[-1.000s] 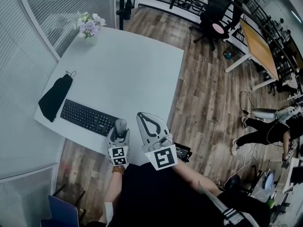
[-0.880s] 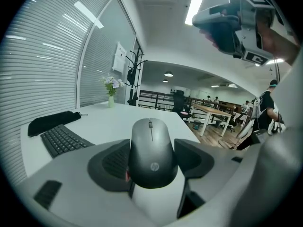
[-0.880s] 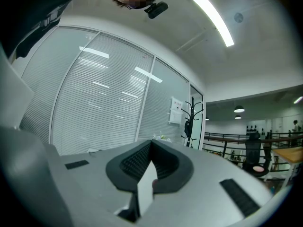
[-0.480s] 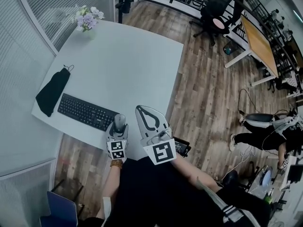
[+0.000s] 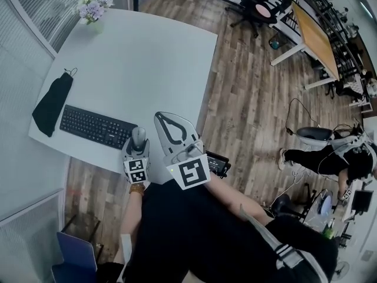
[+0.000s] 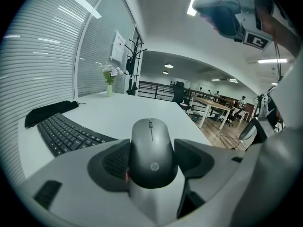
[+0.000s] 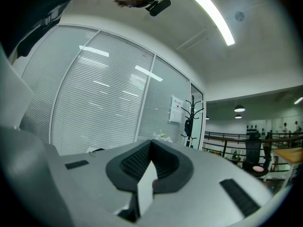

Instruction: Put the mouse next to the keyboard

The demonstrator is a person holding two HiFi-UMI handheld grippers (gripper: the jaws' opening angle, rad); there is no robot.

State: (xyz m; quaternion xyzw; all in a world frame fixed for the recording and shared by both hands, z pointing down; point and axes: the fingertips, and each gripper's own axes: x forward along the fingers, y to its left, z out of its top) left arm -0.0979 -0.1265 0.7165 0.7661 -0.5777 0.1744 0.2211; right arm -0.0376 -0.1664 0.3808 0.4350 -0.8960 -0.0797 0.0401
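My left gripper [image 5: 136, 148] is shut on a dark grey mouse [image 5: 138, 137] at the near edge of the white table [image 5: 147, 63]. The mouse [image 6: 150, 145] sits gripped between the black pads of the left gripper [image 6: 151, 159], pointing across the table. The black keyboard [image 5: 97, 127] lies just left of it, with its right end close to the mouse; it also shows as the keyboard [image 6: 66, 134] at left. I cannot tell whether the mouse touches the table. My right gripper [image 5: 171, 128] is held higher, beside the left one. The right gripper [image 7: 150, 167] is shut on nothing and tilted upward.
A black cloth [image 5: 52, 104] lies left of the keyboard. A small vase of flowers [image 5: 93, 6] stands at the table's far left corner. The table's right edge drops to wooden floor [image 5: 247, 117]. Office chairs and desks [image 5: 312, 40] stand farther right.
The head view has swung, so the table sits higher and further left. The left gripper still holds the mouse at the keyboard's right end; the right gripper stays shut beside it.
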